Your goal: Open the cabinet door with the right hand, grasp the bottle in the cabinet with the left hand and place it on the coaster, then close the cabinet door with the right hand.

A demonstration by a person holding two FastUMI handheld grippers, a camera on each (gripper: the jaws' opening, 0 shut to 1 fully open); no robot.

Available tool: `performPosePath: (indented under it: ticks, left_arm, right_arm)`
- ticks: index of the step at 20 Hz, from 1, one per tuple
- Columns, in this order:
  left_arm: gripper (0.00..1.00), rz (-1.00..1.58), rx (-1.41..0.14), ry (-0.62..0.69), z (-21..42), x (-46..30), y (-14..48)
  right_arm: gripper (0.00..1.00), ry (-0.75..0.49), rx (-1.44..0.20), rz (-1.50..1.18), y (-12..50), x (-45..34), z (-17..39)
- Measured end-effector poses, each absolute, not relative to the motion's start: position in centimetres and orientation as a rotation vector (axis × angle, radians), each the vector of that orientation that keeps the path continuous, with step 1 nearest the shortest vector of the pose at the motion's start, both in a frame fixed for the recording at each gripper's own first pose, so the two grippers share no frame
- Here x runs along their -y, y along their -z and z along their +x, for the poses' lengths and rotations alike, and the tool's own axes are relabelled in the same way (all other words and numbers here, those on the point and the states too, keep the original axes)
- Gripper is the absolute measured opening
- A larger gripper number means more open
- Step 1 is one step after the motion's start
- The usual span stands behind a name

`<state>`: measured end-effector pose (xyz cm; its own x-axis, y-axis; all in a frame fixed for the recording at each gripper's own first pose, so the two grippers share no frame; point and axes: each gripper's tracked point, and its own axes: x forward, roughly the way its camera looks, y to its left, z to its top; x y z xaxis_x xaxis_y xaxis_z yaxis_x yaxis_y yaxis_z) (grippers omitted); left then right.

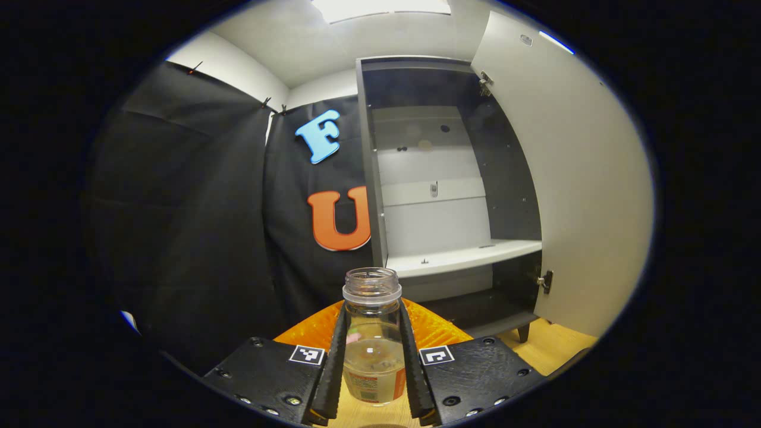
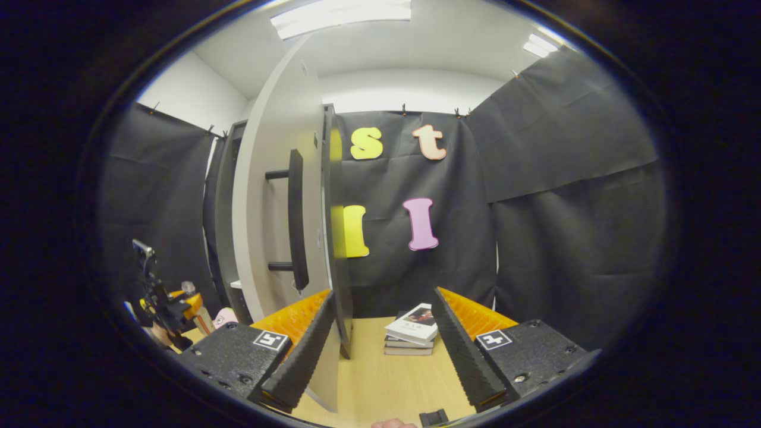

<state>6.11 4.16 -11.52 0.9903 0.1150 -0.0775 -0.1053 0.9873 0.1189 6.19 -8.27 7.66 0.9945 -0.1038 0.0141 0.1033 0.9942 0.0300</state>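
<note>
A clear bottle (image 1: 373,351) with an open mouth and a label low on its body stands upright between my left gripper's (image 1: 373,306) fingers, which are shut on its sides. It is held over the wooden table (image 1: 553,351), in front of the open cabinet (image 1: 416,178). The cabinet door (image 1: 582,178) is swung wide to the right. In the right gripper view the door (image 2: 267,208) stands nearly edge-on, its black bar handle (image 2: 295,220) facing me. My right gripper (image 2: 383,294) is open beside the door's edge, holding nothing.
Inside the cabinet a white shelf (image 1: 464,255) is bare. A stack of books (image 2: 413,330) lies on the table (image 2: 380,380) near the back cloth. The left gripper (image 2: 169,306) shows small at the far left of the right gripper view. A small black object (image 2: 433,417) sits at the table's front edge.
</note>
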Motion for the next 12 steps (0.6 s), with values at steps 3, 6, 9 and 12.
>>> performPosePath:
  ticks: [3, 6, 9, 12]
  left_arm:
    - [0.43, 0.084, -0.122, -0.183, 3.0, -5.3, 16.7]
    - [0.43, 0.064, -0.124, -0.224, 1.2, -5.7, 19.5]
    - [0.43, 0.038, -0.106, -0.216, 0.2, -5.0, 20.9]
    - [0.43, 0.039, -0.102, -0.222, -0.7, -4.8, 21.7]
  right_arm:
    - [0.99, 0.114, 0.03, 0.043, -9.0, 7.9, 5.5]
    - [1.0, 0.138, 0.018, 0.027, -9.5, 7.9, 4.8]
    - [0.98, 0.174, 0.028, 0.03, -10.5, 8.4, 3.8]
    - [1.0, 0.203, 0.037, 0.046, -11.0, 9.0, 2.9]
